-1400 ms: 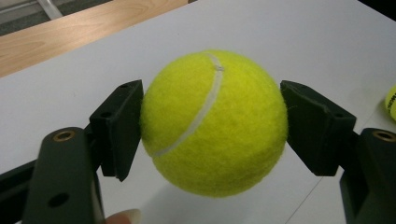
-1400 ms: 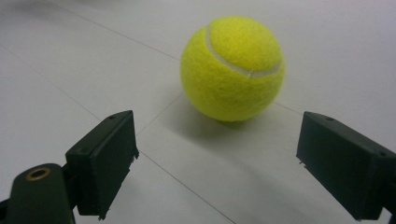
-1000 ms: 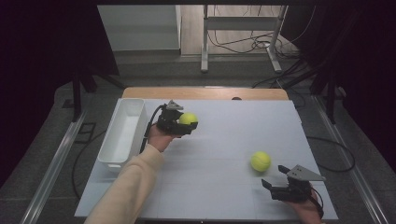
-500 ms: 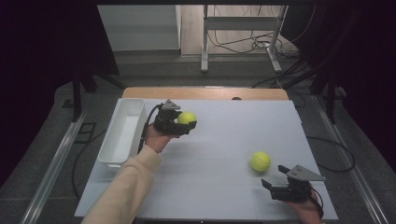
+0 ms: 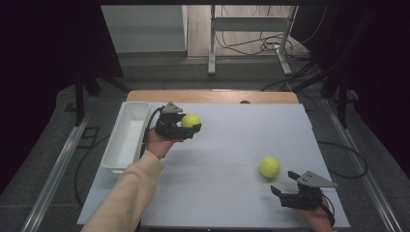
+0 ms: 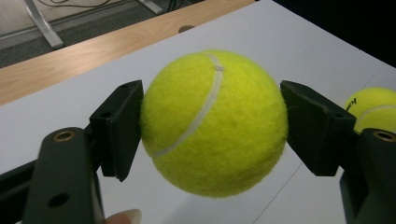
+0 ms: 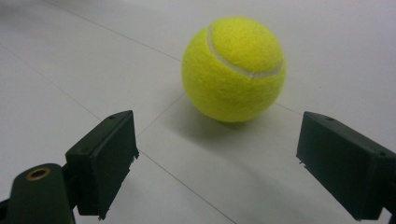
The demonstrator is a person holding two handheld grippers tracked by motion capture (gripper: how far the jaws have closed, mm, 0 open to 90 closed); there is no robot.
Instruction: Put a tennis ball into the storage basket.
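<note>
Left tool (image 5: 186,126) pinching ball (image 5: 191,120), upper left of frame, lifted above worktop (image 5: 232,145). Right tool (image 5: 285,191) spread wide, lower right; second ball (image 5: 270,166) on worktop just ahead of it.

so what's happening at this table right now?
A person works two handheld grippers over a white table. The left gripper is shut on a tennis ball, held up next to the white bin. The right gripper is open, jaws aimed at a second tennis ball lying on the table just ahead, not touching it.
</note>
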